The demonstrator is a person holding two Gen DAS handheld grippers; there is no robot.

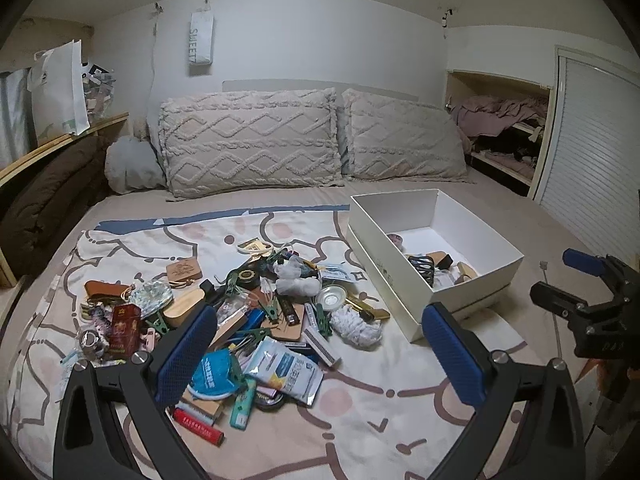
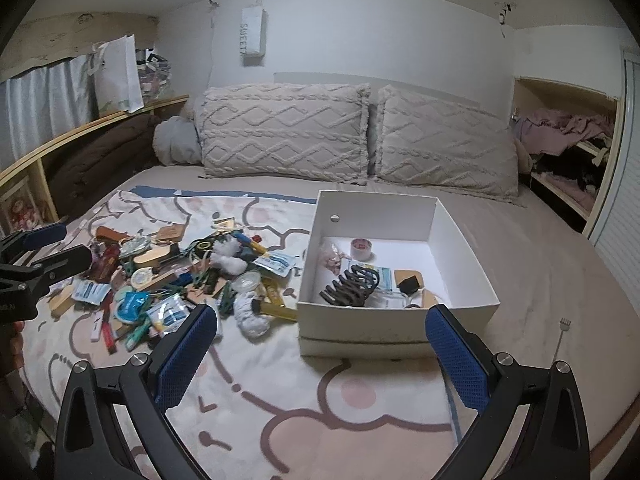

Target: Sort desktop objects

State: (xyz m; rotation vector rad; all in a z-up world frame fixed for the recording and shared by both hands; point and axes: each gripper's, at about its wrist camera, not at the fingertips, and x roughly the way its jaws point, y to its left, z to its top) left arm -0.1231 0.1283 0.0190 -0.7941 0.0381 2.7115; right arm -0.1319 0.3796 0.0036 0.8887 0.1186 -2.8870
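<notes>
A pile of small objects (image 1: 256, 312) lies on a patterned blanket on the bed; it also shows in the right wrist view (image 2: 180, 280). A white box (image 1: 436, 256) stands to its right and holds a dark hair claw (image 2: 352, 286), a tape roll (image 2: 362, 248) and other small items. My left gripper (image 1: 320, 344) is open and empty, hovering over the near edge of the pile. My right gripper (image 2: 322, 344) is open and empty, just in front of the white box (image 2: 396, 320). Each gripper shows in the other's view, the right one (image 1: 560, 280) and the left one (image 2: 52, 246).
Two knitted pillows (image 1: 248, 140) lean at the head of the bed. A wooden ledge with a white bag (image 1: 60, 88) runs along the left. An open shelf with clothes (image 1: 504, 128) and a slatted door (image 1: 592, 152) are on the right. A thin cable (image 2: 564, 332) lies right of the box.
</notes>
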